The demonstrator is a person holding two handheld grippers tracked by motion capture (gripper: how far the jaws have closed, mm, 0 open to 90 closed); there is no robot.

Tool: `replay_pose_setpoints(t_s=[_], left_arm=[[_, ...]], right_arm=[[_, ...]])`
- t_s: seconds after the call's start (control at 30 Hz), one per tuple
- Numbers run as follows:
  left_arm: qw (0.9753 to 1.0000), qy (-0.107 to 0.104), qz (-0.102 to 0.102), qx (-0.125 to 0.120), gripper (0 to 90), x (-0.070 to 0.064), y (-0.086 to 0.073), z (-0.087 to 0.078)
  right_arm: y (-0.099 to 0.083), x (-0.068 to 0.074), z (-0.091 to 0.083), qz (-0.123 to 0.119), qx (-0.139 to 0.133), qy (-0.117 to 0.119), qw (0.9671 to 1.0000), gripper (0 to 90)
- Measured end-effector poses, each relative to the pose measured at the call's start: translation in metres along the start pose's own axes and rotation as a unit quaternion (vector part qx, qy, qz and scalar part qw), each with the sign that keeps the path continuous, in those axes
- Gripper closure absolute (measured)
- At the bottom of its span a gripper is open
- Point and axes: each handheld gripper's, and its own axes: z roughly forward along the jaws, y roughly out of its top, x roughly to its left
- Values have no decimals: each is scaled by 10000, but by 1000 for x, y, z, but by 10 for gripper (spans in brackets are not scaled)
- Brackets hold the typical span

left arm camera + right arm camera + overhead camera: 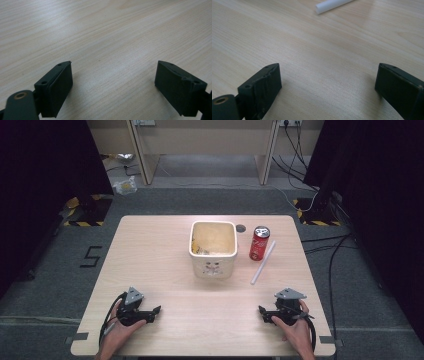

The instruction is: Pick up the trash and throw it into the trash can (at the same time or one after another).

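1. Nearest the high camera, two hands enter from the bottom edge, each resting a hand-held gripper on the front part of the table [165,245].
2. Left hand-held gripper [156,312]: near the front-left corner, jaws pointing toward the middle of the table. In the left gripper view [113,75] its jaws stand spread wide, with bare wood grain between them.
3. Right hand-held gripper [261,312]: near the front-right corner, jaws pointing inward toward the left one. In the right gripper view [328,78] the jaws are likewise spread wide and hold nothing.
4. White tube [263,262]: lies flat on the table, aslant, just beside the can and well ahead of the right hand-held gripper. Its near end shows at the top of the right gripper view [332,5].
5. Red can [259,243]: stands upright to the right of the container, near it but apart.
6. Cream square container [213,265]: stands at the table's centre-back, open at the top, with a small face printed on its front wall. Inside, pale yellowish contents lie on the bottom; what they are cannot be told.
7. Dark round spot [241,227]: on the tabletop behind the can.
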Motion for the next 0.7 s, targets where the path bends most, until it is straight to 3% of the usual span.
replay_pose_setpoints(t_s=[0.13, 0.2, 0.33, 0.7], left_arm=[[10000, 0, 2, 0, 138, 0, 0, 0], [10000, 0, 0, 0, 138, 0, 0, 0], [10000, 0, -2, 0, 138, 0, 0, 0], [10000, 1, -1, -10, 138, 0, 0, 0]], right_arm=[[0, -2, -2, 35, -102, -1, 9999, 187], [0, -5, -4, 127, -125, -26, 9998, 148], [3, -10, -10, 235, -280, -133, 9992, 154], [28, -20, -22, 213, -563, -390, 9974, 156]])
